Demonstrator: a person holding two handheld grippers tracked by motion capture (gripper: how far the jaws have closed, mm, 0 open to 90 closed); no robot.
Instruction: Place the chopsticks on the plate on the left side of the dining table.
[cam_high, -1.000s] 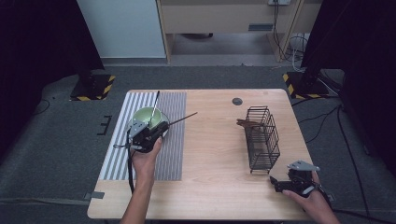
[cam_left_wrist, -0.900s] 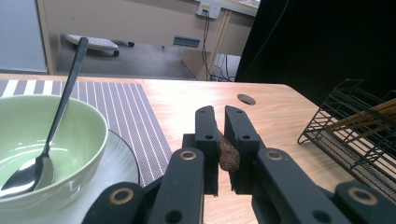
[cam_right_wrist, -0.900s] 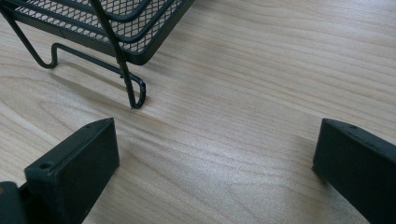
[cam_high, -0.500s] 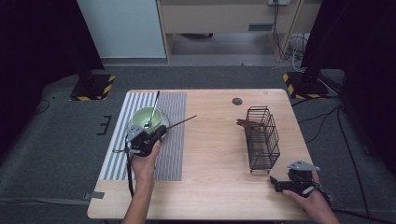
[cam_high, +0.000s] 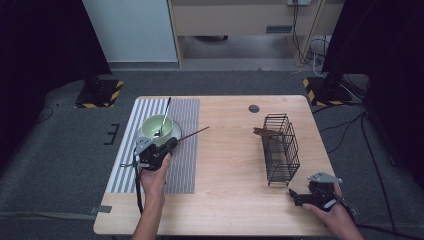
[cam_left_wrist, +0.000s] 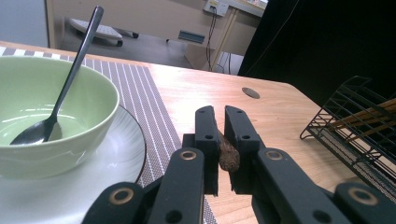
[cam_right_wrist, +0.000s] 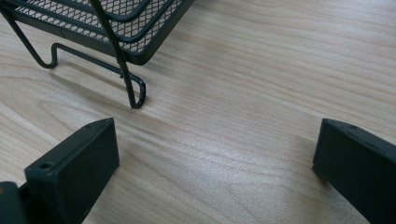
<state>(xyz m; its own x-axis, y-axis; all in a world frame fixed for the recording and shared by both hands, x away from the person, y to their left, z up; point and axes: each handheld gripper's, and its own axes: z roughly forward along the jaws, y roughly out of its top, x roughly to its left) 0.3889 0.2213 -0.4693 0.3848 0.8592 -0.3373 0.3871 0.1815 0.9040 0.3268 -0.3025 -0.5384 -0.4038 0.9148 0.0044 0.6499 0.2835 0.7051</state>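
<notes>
Wooden chopstick (cam_high: 192, 133) pinched in our left gripper (cam_left_wrist: 219, 133) (jaws pressed on its end), just beside the green bowl (cam_high: 157, 127); right gripper (cam_right_wrist: 215, 158) spread wide near the wire basket (cam_high: 281, 150).

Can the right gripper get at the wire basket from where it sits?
Probably yes. The right gripper rests open on the table just in front of the wire basket, with bare wood between them.

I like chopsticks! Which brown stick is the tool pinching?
The chopstick beside the green bowl, clamped in the left tool. The others lie in the black basket.
</notes>
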